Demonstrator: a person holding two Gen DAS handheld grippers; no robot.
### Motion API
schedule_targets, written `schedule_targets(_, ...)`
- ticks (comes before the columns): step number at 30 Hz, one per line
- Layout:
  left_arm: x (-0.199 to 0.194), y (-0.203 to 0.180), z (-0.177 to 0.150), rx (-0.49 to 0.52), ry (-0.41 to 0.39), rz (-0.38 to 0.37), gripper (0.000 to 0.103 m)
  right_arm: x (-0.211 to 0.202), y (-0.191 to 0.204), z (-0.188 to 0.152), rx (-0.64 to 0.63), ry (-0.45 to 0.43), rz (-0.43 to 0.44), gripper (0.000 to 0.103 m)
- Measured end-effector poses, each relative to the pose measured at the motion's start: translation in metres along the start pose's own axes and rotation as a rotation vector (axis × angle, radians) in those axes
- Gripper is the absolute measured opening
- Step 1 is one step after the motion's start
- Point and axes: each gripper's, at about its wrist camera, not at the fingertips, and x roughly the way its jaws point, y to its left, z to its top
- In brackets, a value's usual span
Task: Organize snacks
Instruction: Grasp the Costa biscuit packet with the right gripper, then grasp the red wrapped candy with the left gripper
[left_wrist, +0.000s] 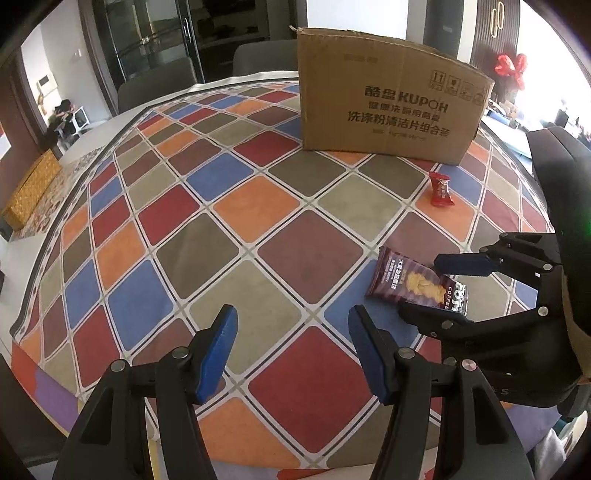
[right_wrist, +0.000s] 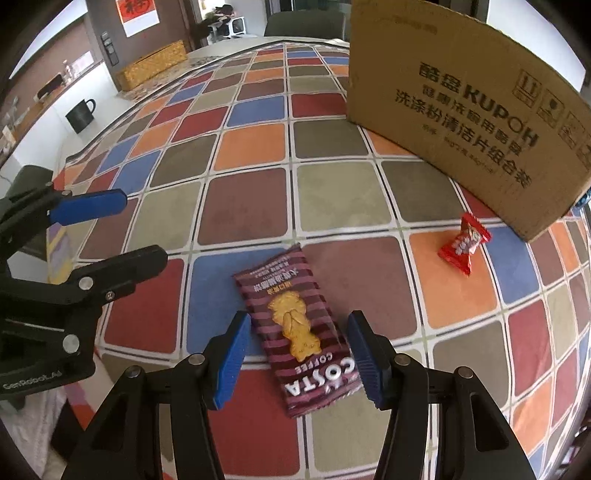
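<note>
Fingers above checkered tablecloth

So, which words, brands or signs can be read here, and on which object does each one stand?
"KUPOH": brown cardboard box, with Chinese print and handling symbols beside it.
"COSTA COFFEE": purple striped biscuit packet, upside down in the right wrist view; its small Chinese print is too small to read.
"GenRobot.AI": black body of the left gripper.
Small red candy wrapper: print too blurred to read.
</note>
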Motion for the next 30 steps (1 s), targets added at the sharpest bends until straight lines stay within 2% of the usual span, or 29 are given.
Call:
schedule_targets(4,0.002,0.001,0.000,-0.004,0.006,-0.001,0.061,0.001,0.001,0.002,0.002,-0.014,-0.006,0.054)
schedule_targets(7,0.003,0.001,0.000,-0.010,0.009,-0.004,0.061,0.000,0.001,0.001,0.016,-0.024,-0.014,0.045)
schedule_targets(11,0.003,0.000,0.002,-0.007,0.003,-0.013,0.061,-0.003,-0.004,-0.002,0.067,-0.040,0.000,0.040)
schedule_targets(17,-0.001,-0.008,0.012,0.010,-0.024,-0.040,0.061,-0.015,-0.014,-0.007,0.161,-0.090,0.011,0.040)
schedule_targets(30,-0.004,-0.046,0.053,0.085,-0.104,-0.141,0.061,-0.048,-0.055,-0.017,0.342,-0.185,-0.050,0.040)
